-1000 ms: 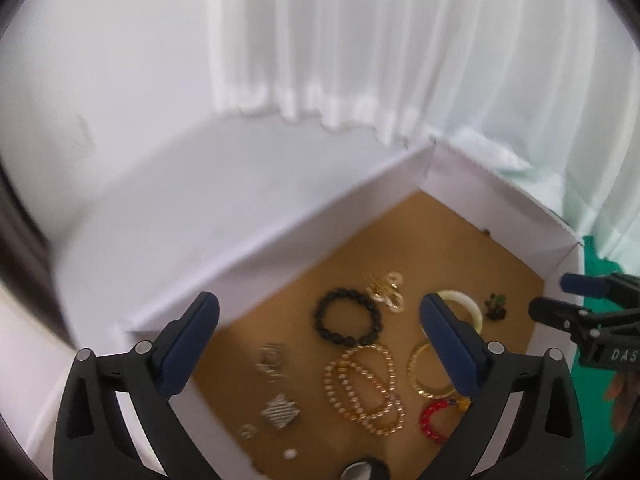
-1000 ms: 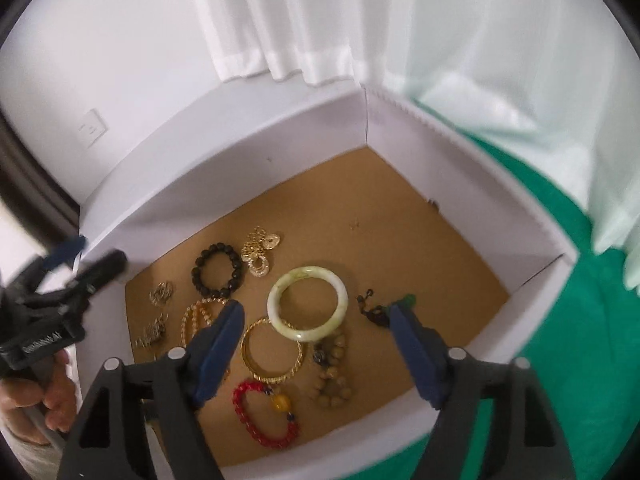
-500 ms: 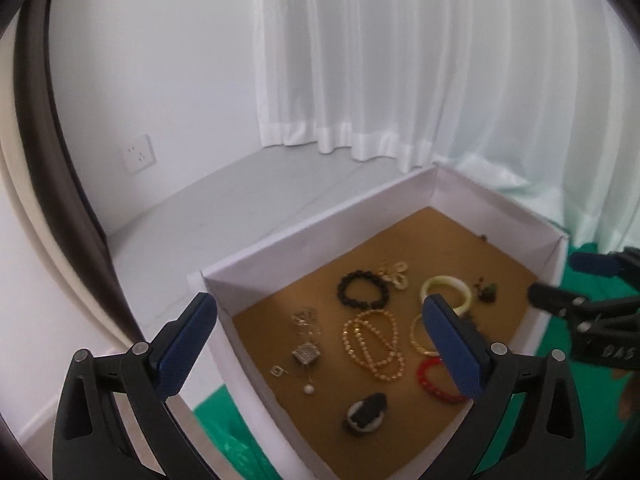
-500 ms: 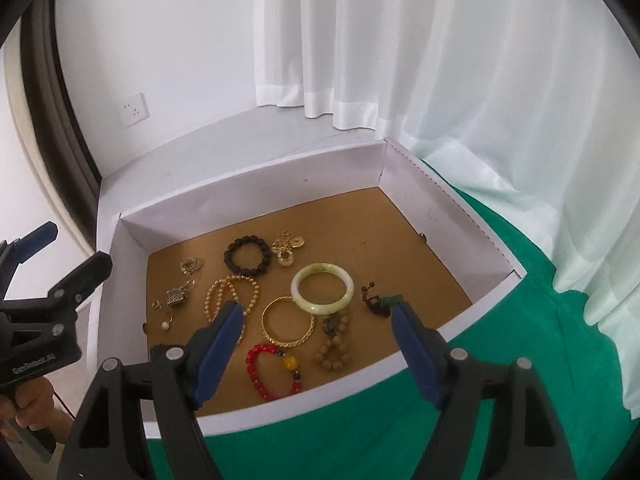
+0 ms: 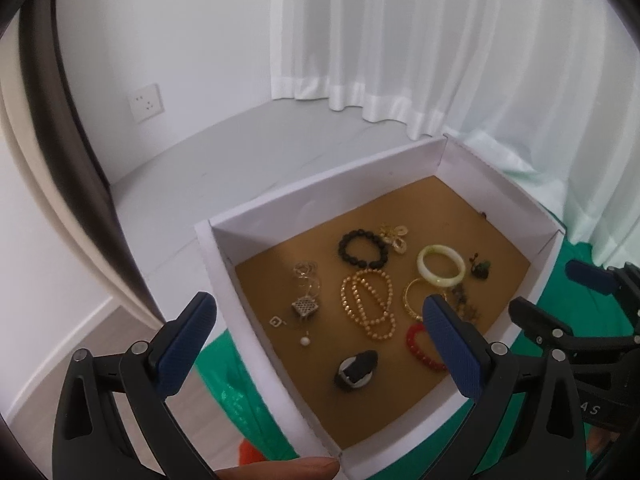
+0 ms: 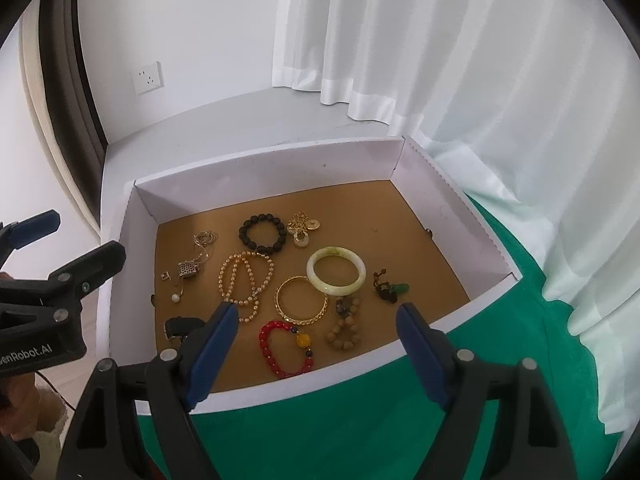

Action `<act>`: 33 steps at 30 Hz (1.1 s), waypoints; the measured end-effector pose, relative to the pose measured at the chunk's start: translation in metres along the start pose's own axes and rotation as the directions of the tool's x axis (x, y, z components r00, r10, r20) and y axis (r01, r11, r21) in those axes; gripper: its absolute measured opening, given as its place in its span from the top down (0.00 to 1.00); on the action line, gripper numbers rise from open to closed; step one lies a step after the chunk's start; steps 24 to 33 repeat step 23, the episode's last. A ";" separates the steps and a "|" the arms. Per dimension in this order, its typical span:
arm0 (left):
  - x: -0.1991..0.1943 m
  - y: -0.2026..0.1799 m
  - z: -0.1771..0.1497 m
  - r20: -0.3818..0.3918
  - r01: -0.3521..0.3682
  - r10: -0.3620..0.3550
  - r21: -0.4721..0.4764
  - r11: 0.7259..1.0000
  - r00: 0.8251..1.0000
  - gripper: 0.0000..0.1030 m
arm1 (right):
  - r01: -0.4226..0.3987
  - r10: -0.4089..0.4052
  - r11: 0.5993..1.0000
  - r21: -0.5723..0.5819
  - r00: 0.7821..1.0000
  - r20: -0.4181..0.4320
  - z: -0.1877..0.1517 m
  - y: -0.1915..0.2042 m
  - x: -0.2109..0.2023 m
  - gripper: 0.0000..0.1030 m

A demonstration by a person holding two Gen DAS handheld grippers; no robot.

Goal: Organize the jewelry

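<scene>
A white box [image 6: 260, 164] with a brown floor holds several pieces: a jade bangle [image 6: 336, 270], a black bead bracelet [image 6: 262, 232], a gold bead necklace [image 6: 221, 280], a gold bangle [image 6: 278, 300], a red bead bracelet [image 6: 266, 344] and a silver pendant [image 6: 188, 268]. My right gripper [image 6: 317, 308] hovers above the box's near edge. Its jaws are opening and nothing is between them. My left gripper [image 5: 318, 304] is open and empty above the box's left corner [image 5: 208, 228]. Each gripper shows at the edge of the other's view.
The box sits on a green cloth [image 6: 360, 420]. White curtains [image 6: 440, 60] hang behind and to the right. A wall socket [image 6: 149, 77] and a dark door frame [image 6: 68, 80] are at the left. A fingertip [image 5: 280, 470] touches the box's near corner.
Both grippers have drawn back and up from the box, so the whole box now shows. The jewelry has not moved.
</scene>
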State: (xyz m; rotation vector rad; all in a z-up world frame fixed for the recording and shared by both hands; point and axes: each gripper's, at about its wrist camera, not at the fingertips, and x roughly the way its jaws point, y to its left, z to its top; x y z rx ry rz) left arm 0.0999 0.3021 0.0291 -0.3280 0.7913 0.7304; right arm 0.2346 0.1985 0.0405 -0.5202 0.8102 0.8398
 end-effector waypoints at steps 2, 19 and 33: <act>-0.002 -0.001 0.000 -0.002 -0.020 0.020 0.000 1.000 1.000 0.00 | -0.001 0.001 1.000 0.009 1.000 -0.002 0.002 0.000 -0.002 0.20; 0.003 0.000 0.003 -0.030 -0.024 0.023 -0.031 0.999 0.999 0.00 | 0.013 -0.012 0.999 0.046 1.000 -0.025 0.002 -0.009 -0.001 0.20; 0.004 0.001 0.002 -0.021 -0.009 0.008 -0.047 0.999 1.000 0.00 | 0.007 -0.006 0.999 0.046 1.000 -0.024 0.002 -0.010 -0.001 0.20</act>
